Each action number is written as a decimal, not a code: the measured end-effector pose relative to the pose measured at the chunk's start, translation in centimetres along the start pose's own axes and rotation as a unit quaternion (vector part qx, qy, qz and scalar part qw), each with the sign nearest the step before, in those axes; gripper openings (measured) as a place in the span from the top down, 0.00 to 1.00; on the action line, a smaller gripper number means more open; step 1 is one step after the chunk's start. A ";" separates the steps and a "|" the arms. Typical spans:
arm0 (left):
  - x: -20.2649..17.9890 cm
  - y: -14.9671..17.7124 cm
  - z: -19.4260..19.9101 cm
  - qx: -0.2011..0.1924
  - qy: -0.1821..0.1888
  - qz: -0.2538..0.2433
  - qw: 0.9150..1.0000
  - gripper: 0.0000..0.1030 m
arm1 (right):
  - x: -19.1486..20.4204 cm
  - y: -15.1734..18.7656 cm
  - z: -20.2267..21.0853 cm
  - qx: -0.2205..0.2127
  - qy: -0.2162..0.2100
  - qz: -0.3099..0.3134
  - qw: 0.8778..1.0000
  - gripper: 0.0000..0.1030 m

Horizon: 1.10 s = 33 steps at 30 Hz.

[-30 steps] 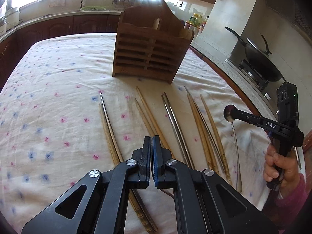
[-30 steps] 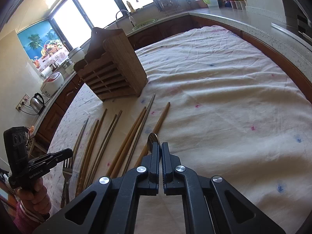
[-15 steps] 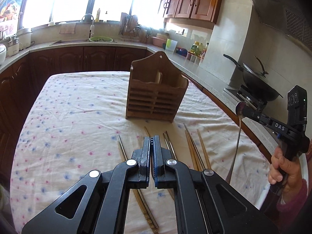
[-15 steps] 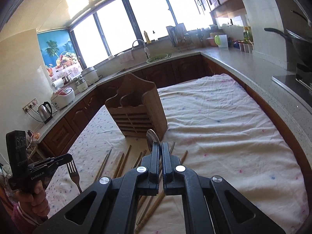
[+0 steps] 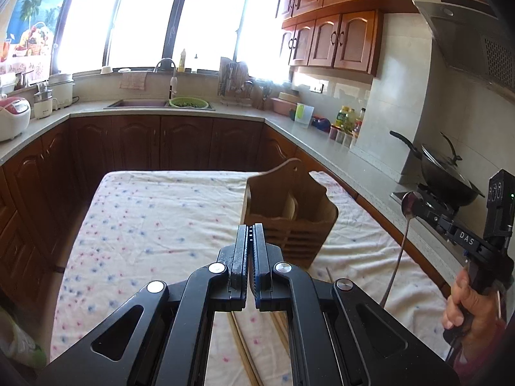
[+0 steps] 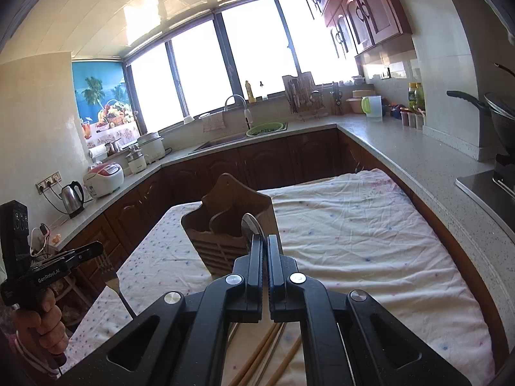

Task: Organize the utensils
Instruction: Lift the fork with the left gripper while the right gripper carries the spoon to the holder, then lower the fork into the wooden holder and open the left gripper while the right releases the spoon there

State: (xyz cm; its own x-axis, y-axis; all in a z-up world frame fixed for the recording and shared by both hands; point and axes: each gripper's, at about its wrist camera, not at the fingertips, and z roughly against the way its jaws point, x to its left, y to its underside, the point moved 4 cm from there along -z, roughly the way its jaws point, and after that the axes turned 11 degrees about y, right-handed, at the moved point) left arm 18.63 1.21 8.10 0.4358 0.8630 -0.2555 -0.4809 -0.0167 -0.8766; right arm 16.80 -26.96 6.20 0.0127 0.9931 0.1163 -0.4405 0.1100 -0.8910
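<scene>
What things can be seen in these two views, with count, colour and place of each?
holder: one, brown wood, upright on the tablecloth
tablecloth: one, white with small flowers
chopsticks: several, brown, lying on the cloth, partly hidden
spoon: one, silver, hanging from the right gripper
fork: one, silver, hanging from the left gripper
wok: one, black, on the stove
left gripper: one, black, fingers shut on fork
right gripper: one, black, fingers shut on spoon

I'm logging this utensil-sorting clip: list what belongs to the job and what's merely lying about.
Job: spoon in right gripper; fork in left gripper; wooden utensil holder; chopsticks.
Lying about: wok; kettle; rice cooker; green colander.
</scene>
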 end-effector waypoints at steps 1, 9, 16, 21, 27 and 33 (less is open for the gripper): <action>0.2 -0.8 -0.2 -0.006 -0.005 -0.001 1.000 0.99 | 0.2 -0.5 -0.2 -0.007 0.001 0.000 1.000 0.98; 0.8 -7.2 -2.6 -0.064 -0.060 -0.025 0.996 0.98 | 1.5 -5.4 -2.4 -0.087 0.026 0.002 0.996 0.98; 1.1 -11.2 -6.7 -0.102 -0.118 -0.042 0.987 0.98 | 3.8 -9.0 -4.5 -0.168 0.060 0.029 0.984 0.98; 1.8 -10.7 -10.7 -0.090 -0.143 -0.051 0.984 0.98 | 5.4 -8.8 -7.1 -0.186 0.081 0.056 0.978 0.98; 2.2 -7.8 -13.8 -0.061 -0.145 -0.054 0.986 0.98 | 5.5 -6.1 -10.0 -0.168 0.090 0.068 0.979 0.98; 2.2 -5.6 -15.3 -0.034 -0.122 -0.050 0.991 0.98 | 5.4 -4.0 -11.9 -0.133 0.072 0.068 0.986 0.98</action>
State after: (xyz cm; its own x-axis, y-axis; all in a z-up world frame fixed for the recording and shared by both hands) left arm 33.89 -4.51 6.19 0.2780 0.9583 -0.0662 -0.3880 0.0490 -0.9204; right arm 29.29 -21.62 5.20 0.1053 0.9928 -0.0575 -0.1951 -0.0361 -0.9801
